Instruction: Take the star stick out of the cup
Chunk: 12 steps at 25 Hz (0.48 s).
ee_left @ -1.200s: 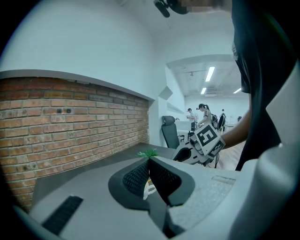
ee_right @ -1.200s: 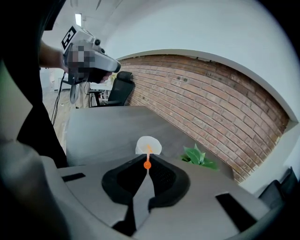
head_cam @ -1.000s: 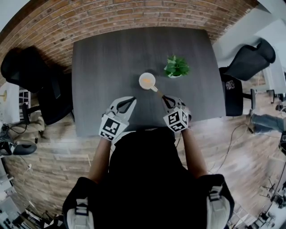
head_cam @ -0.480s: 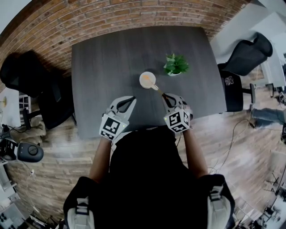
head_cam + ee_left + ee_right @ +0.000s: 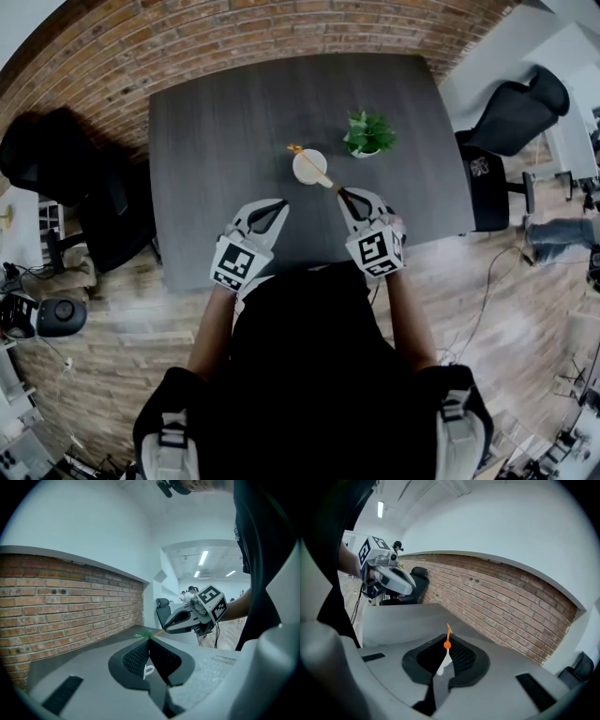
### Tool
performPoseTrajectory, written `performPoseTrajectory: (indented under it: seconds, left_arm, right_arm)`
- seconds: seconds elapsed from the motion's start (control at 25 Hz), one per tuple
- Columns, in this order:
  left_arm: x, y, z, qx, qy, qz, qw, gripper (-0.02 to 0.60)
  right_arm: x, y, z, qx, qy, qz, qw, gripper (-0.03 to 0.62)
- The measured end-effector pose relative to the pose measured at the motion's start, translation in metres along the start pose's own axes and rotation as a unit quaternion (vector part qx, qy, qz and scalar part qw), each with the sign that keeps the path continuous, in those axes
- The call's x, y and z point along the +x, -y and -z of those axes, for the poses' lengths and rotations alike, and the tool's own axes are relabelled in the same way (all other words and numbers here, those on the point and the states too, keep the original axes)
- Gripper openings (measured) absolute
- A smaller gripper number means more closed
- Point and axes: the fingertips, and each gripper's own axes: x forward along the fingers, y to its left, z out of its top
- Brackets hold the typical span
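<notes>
My right gripper [image 5: 343, 193] has its jaws clenched on the star stick [image 5: 317, 171], which slants over the cup [image 5: 302, 174] — rim contact is unclear and the gripped end is hidden. My left gripper [image 5: 280, 202] has its jaws pressed together, empty.

Table [image 5: 234, 122]: dark grey top, matt, with fine wood-grain streaks.
Wall [image 5: 187, 37]: rough red-brown brick with pale mortar joints.
Floor [image 5: 112, 319]: wood planks, low sheen.
Cup [image 5: 306, 169]: white, smooth.
Star stick [image 5: 448, 631]: orange star and bead, smooth, plastic in look.
Left gripper [image 5: 149, 641] and right gripper [image 5: 446, 644]: grey matt plastic shells, slightly grainy. The pads [image 5: 461, 657] on the 2 jaws are black, finely ribbed and rubber-like.
Marker cubes [image 5: 236, 264]: matt black-and-white print.
Chair [image 5: 525, 122]: dark cloth.
</notes>
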Motion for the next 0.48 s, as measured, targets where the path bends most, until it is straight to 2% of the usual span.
performPoseTrajectory:
  seconds: [0.12, 0.48]
  left_arm:
    - [0.000, -0.001, 0.000, -0.006, -0.002, 0.001, 1.0000, 0.002]
    - [0.000, -0.003, -0.001, -0.009, -0.002, 0.002, 1.0000, 0.002]
  right_arm:
    - [-0.002, 0.003, -0.013, -0.012, 0.016, 0.001, 1.000, 0.014]
    - [-0.007, 0.004, -0.029, 0.006, 0.028, 0.003, 1.000, 0.014]
